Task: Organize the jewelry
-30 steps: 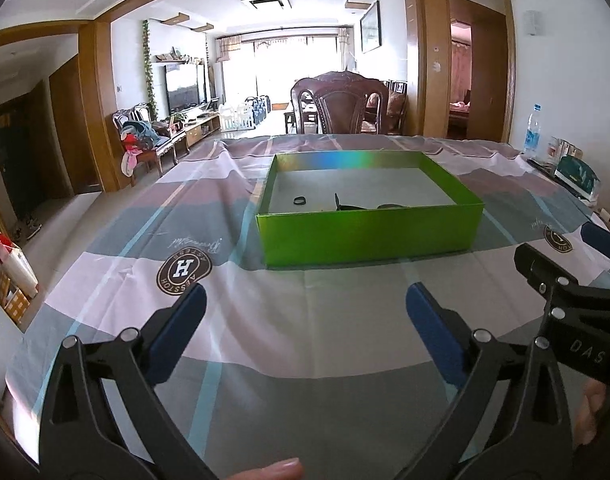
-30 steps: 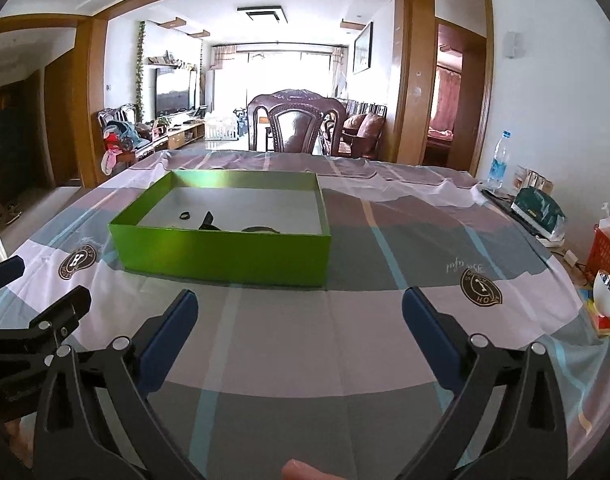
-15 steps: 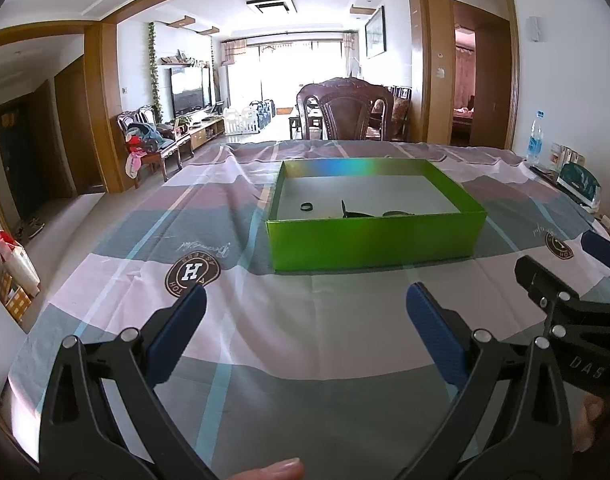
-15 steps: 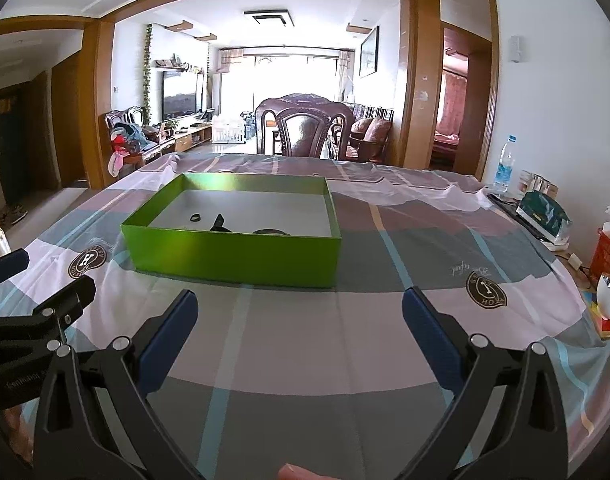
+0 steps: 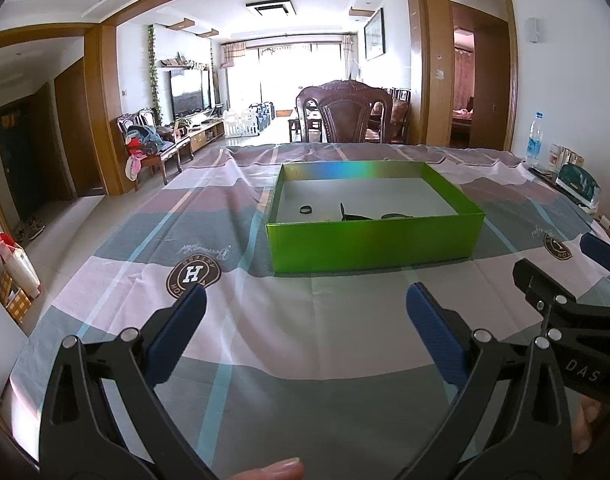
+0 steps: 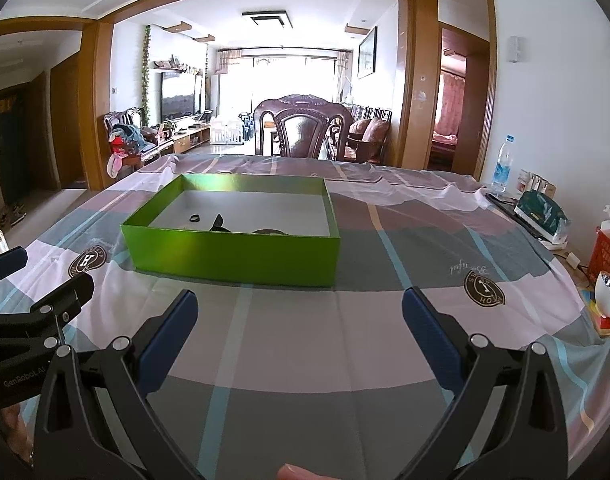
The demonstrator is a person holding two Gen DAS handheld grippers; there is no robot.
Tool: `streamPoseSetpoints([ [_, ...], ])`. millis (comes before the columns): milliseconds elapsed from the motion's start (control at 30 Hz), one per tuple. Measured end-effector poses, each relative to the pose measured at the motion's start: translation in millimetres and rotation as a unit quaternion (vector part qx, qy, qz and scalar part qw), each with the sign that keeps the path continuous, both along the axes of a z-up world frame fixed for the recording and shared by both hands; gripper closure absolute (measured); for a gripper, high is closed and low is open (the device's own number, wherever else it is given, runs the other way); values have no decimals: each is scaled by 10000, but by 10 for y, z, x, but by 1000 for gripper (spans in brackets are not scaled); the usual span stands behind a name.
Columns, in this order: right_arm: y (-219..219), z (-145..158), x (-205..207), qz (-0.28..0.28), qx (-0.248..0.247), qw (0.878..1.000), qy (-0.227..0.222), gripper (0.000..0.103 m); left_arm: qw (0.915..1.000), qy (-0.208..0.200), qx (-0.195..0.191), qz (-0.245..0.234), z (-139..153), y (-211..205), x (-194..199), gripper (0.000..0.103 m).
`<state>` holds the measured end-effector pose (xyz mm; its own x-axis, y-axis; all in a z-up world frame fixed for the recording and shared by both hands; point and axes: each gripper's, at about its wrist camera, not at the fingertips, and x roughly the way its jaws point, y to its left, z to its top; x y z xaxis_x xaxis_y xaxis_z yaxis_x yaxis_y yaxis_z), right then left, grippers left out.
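Covering the table, a checked cloth (image 5: 305, 344) in grey, pink and pale blue carried round crests, and a green box (image 5: 375, 240) sat on it ahead of both grippers. Inside the box lay a small dark ring (image 5: 306, 210), a black clip (image 5: 347, 214) and another dark piece (too low behind the front wall to make out). Beyond stood a carved wooden chair (image 6: 301, 128), a television (image 5: 189, 94) and a water bottle (image 6: 502, 168) at the table's right edge. The left gripper (image 5: 305, 320) and the right gripper (image 6: 299, 318) hung over the cloth short of the box, fingers spread wide, holding nothing. Compared with a second earlier, the box sat slightly farther off and lower in both views.
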<state>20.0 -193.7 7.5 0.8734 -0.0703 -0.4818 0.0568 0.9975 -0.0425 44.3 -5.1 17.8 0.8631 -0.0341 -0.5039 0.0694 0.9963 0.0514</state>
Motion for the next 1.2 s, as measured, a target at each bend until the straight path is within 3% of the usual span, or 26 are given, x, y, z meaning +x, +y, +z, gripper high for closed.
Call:
streamPoseSetpoints([
  [1200,-51,58,-36,21,-1,10000,-5,3,9999,102,23,36,-22,23,-10,4],
])
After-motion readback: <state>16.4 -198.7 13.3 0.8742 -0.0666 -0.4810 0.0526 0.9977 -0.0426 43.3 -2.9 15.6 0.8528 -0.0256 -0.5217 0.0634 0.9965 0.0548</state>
